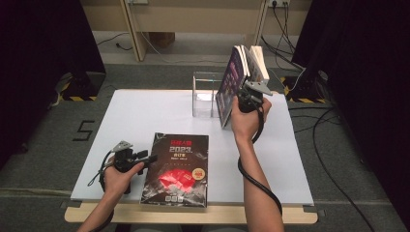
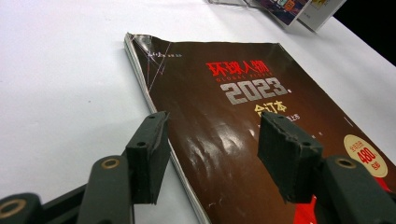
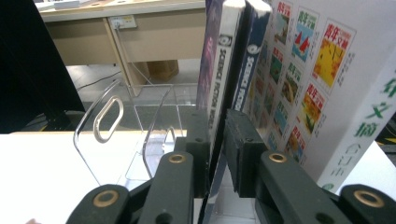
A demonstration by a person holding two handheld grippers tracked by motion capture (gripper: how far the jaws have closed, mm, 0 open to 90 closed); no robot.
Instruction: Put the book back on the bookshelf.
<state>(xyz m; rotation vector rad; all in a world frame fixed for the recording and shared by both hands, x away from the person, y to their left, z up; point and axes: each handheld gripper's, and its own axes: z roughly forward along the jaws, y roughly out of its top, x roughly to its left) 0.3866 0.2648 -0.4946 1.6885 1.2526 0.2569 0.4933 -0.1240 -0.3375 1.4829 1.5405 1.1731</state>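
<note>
R gripper (image 3: 215, 154) is holding the purple magazine (image 1: 229, 84) upright, jaws nearly closed on its lower edge w/ its spine running up between them; clear acrylic rack (image 3: 135, 135) is sitting just left of the jaws, so that's the way it'd need to go. L gripper (image 2: 212, 154) is hovering w/ jaws wide open, empty, straddling the near-left edge of the dark 2023 magazine (image 2: 243, 107) lying flat on the bench (image 1: 145, 111).
</note>
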